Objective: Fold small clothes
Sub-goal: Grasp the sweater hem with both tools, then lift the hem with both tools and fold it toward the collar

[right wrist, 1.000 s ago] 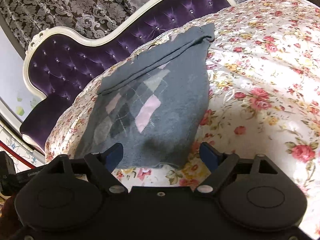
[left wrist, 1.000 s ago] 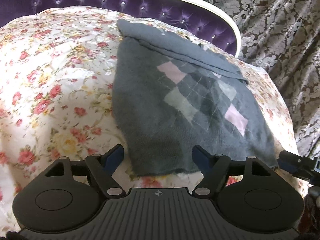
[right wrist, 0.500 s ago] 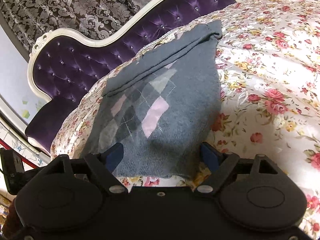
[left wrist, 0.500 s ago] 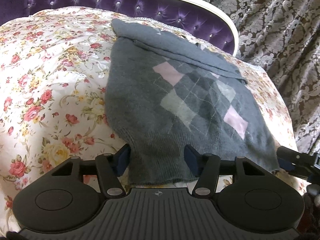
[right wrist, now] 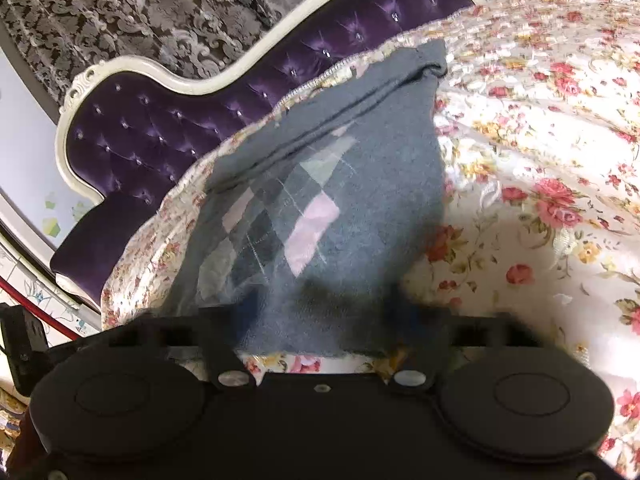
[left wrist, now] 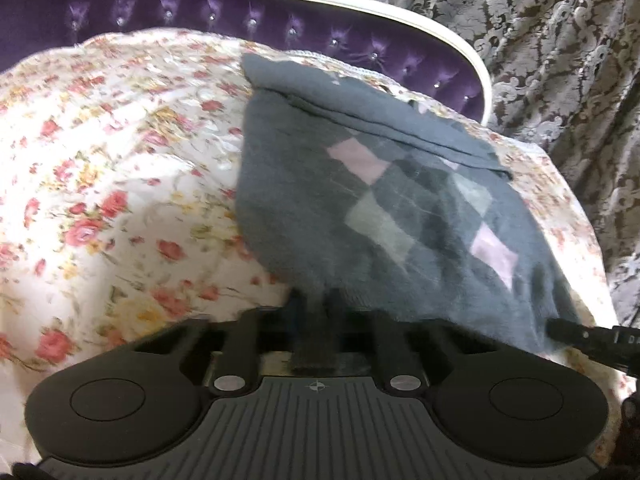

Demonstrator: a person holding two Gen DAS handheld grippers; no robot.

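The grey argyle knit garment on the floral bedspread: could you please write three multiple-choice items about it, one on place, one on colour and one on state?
1. Where does the grey argyle knit garment lie?
A. on the floral bedspread
B. on a bare wooden floor
C. over the purple tufted headboard

2. What colour are its palest diamonds?
A. orange
B. pink
C. green

3. How does the left gripper stand?
A. wide open above the cloth
B. out of view
C. shut on the near hem

Answers:
1 A: bedspread shows all round the garment.
2 B: pink diamonds sit among the greys.
3 C: its jaws have just been closing, and the fingers meet with knit pinched between them.
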